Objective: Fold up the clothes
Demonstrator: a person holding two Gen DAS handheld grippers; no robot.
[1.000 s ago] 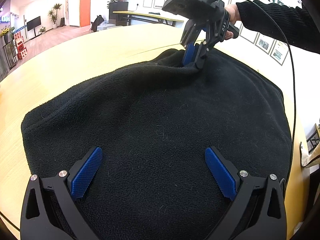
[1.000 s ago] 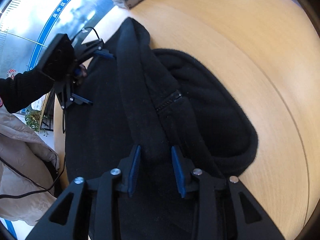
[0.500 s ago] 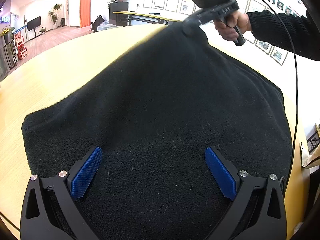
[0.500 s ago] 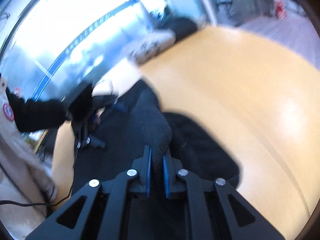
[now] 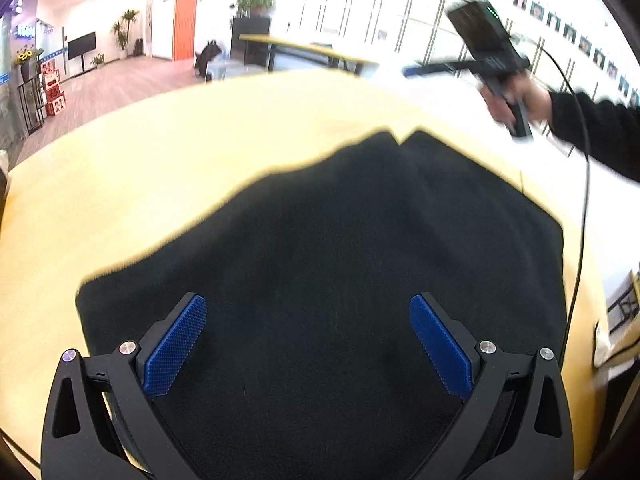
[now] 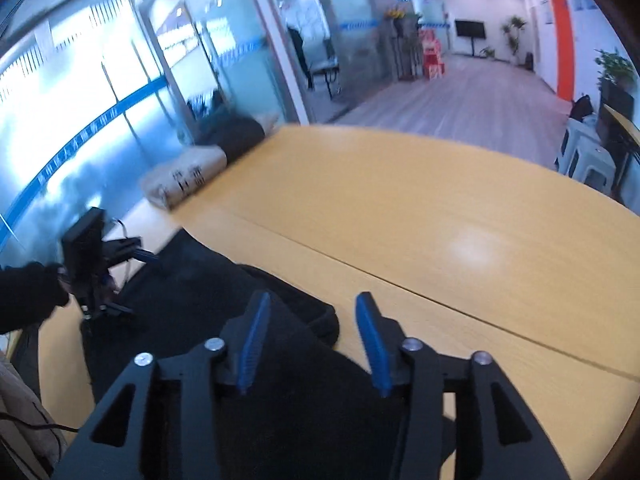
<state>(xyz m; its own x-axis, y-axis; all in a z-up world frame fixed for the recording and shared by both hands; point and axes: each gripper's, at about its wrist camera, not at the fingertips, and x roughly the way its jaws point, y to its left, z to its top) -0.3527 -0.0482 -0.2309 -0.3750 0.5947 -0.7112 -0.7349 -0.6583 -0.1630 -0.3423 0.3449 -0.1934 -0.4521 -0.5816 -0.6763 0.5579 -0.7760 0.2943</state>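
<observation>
Now the black fleece [image 5: 340, 272] lies spread across the worktop [image 5: 160, 160], filling the lower centre. Left tool [image 5: 308, 340] hovers over it, spread wide, empty. Right tool [image 6: 310, 344], upper right in the left view, is likewise released, presumably repositioning for another fold.

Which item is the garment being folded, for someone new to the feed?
Start at the big yellow wooden table. The fleece is the black fuzzy cloth spread flat on its near side, under the open left hand-held gripper. The only other soft thing nearby is a pale printed sack at the table's far edge, so colour alone settles it.
</observation>
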